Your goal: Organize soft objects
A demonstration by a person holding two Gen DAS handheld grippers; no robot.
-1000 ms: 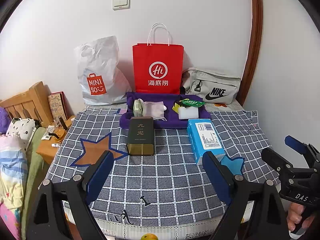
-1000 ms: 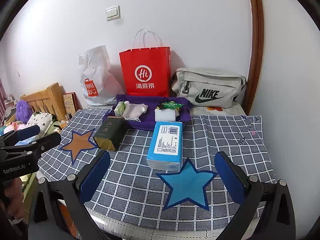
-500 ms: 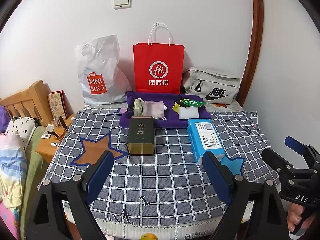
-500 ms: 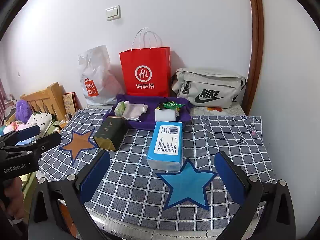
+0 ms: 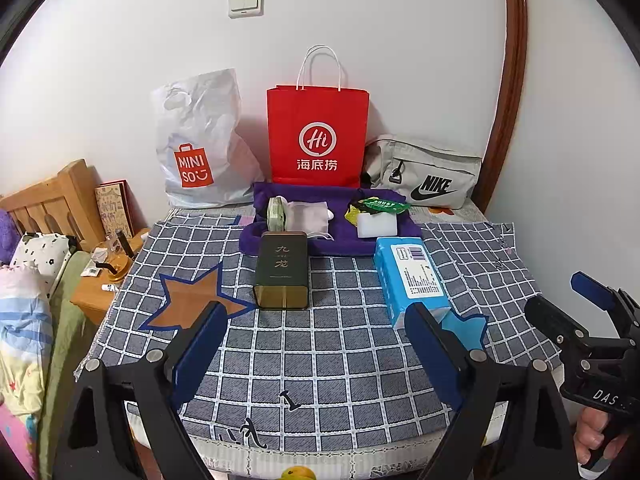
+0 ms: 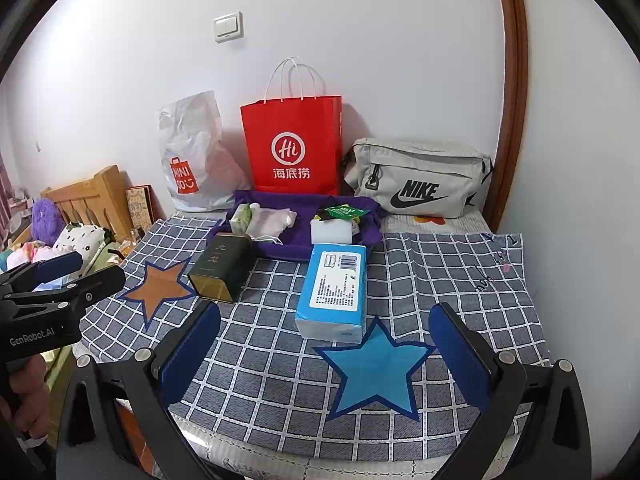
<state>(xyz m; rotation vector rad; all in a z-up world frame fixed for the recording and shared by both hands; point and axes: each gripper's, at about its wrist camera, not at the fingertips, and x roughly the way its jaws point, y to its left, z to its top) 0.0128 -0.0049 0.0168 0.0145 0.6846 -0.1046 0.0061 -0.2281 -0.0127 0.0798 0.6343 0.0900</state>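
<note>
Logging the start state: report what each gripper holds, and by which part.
Nothing is held. The left gripper and the right gripper both stand open over the checked cloth, short of the blue tissue pack and dark tin.

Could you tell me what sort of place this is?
Probably a bedroom at home: a wooden headboard with bedding on the left, a nightstand, and shopping bags against the wall.

A grey-blue cloth [image 6: 440, 280] with a white grid pattern fills the lower half of the frame, bearing an orange star [image 6: 158, 286] at left and a bright blue star [image 6: 376, 372] at lower centre, both dark-edged. Above them lie a dark green tin [image 6: 220, 268] with gold characters, a light blue tissue pack [image 6: 334, 288] and a purple towel [image 6: 304, 204]. At top centre stands a red bag [image 6: 294, 148] with white logo.
</note>
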